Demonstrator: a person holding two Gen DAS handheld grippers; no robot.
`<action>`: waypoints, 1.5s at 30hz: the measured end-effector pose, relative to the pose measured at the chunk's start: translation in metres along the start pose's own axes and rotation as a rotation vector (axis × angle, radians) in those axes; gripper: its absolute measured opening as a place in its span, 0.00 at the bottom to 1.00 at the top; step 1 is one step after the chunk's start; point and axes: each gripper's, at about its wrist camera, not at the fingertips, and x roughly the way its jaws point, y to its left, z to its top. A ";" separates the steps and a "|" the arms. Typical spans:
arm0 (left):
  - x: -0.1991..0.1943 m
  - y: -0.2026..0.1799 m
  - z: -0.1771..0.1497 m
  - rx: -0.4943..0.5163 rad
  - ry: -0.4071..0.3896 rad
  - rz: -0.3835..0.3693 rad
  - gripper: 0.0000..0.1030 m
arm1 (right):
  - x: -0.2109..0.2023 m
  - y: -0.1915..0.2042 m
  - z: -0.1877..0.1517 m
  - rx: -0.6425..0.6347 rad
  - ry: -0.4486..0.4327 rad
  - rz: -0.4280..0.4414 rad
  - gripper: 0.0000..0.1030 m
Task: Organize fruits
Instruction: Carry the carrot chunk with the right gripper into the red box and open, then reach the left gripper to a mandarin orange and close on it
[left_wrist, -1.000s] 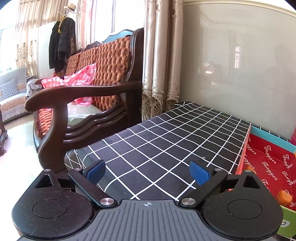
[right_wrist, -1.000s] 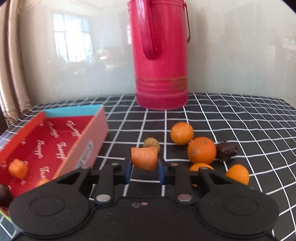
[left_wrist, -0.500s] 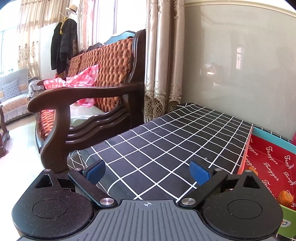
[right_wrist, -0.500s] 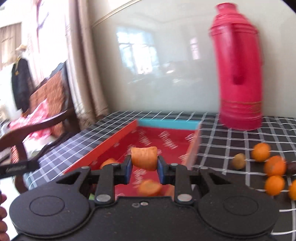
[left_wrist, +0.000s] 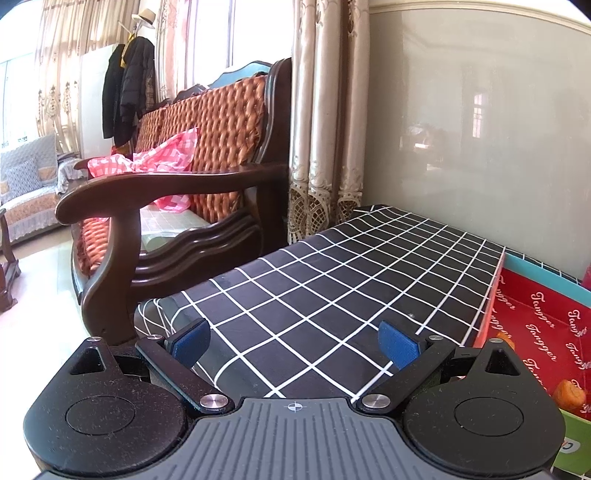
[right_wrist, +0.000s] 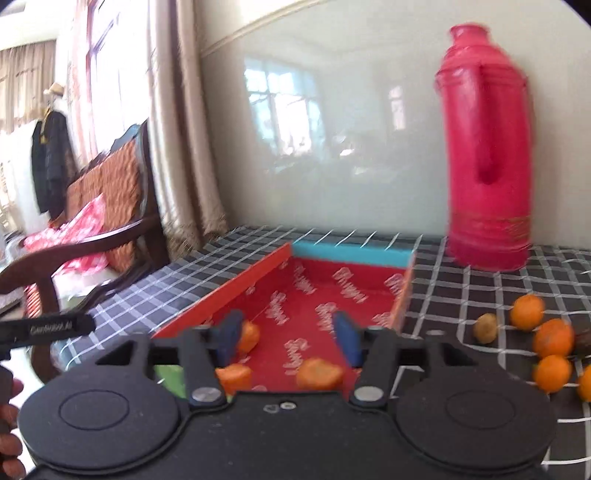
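My right gripper (right_wrist: 288, 338) hangs spread and empty over the shallow red cardboard box (right_wrist: 402, 291), orange fruit pieces (right_wrist: 319, 373) lying inside. Blurred view: swinging back, I risk scattering the loose oranges (right_wrist: 552, 338).

My left gripper (left_wrist: 293, 341) is spread, empty.

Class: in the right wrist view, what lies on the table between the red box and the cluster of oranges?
One small yellowish-brown fruit lies there, apart from the red box and the oranges.

Ahead of the matt black plastic fingers (left_wrist: 190, 338), the table (left_wrist: 332, 295) wears a smooth checked cloth. Right of them, the box (right_wrist: 325, 295) looks like glossy printed cardboard. Beyond it stands a shiny red plastic flask (right_wrist: 487, 166). The armchair (left_wrist: 166, 206) is polished dark wood.
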 end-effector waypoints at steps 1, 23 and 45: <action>-0.001 -0.003 0.000 0.005 -0.002 -0.006 0.94 | -0.005 -0.002 0.001 -0.010 -0.033 -0.048 0.79; -0.105 -0.173 -0.044 0.355 -0.191 -0.476 0.94 | -0.088 -0.156 -0.005 0.198 -0.111 -1.110 0.94; -0.113 -0.311 -0.097 0.529 -0.011 -0.732 0.81 | -0.133 -0.203 -0.019 0.287 -0.163 -1.165 0.94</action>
